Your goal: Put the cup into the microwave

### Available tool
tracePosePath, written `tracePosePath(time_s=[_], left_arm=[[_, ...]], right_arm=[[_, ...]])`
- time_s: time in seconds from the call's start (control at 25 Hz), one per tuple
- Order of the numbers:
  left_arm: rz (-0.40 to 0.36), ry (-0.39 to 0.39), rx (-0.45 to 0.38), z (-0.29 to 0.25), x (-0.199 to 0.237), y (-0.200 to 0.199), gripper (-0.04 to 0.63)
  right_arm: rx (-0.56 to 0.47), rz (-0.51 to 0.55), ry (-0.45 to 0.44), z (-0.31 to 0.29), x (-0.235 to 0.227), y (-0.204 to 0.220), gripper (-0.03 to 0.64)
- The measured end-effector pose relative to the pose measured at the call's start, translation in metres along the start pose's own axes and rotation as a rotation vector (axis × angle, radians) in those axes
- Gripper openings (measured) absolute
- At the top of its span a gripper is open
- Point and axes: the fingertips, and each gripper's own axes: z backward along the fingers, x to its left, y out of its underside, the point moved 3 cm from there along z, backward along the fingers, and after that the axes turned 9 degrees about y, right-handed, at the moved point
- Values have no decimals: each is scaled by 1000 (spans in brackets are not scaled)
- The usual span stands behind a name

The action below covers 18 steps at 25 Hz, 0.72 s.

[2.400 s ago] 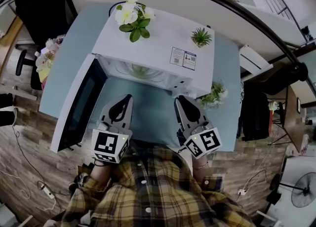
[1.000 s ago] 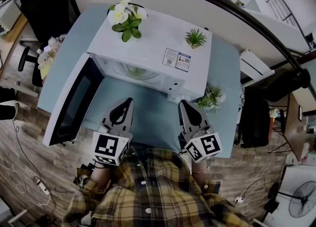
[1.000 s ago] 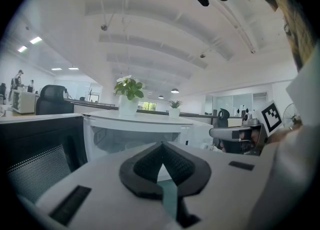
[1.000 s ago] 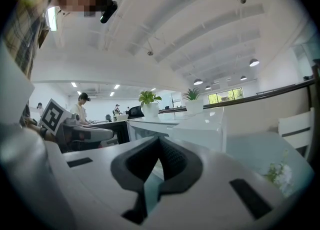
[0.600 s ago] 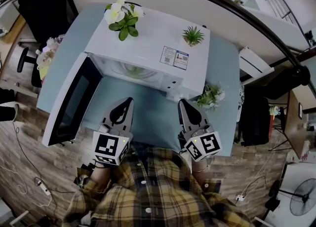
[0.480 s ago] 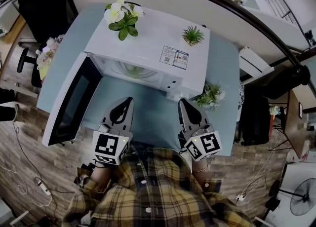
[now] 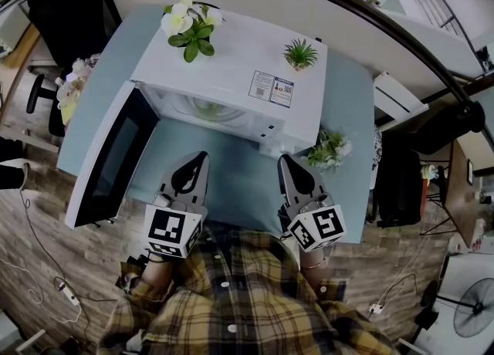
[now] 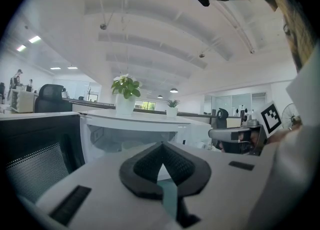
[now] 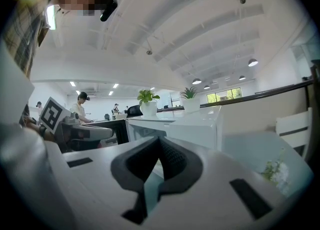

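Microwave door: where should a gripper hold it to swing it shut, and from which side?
Likely the door at its free edge nearest the person, left gripper coming from the outer left side; its hinge is on the microwave, giving leverage.

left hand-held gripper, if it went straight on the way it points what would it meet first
Most likely the open microwave: the left hand-held gripper points over bare table at its cavity, right of the swung-out door. Depth is hard to judge.
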Motion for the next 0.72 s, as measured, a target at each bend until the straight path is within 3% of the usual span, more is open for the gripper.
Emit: tracePosePath(time_s=[0.72], left_arm=[[5,2,5,-3,2,4,-11]], right_arm=[[7,-13,20,2,-5,6,3]])
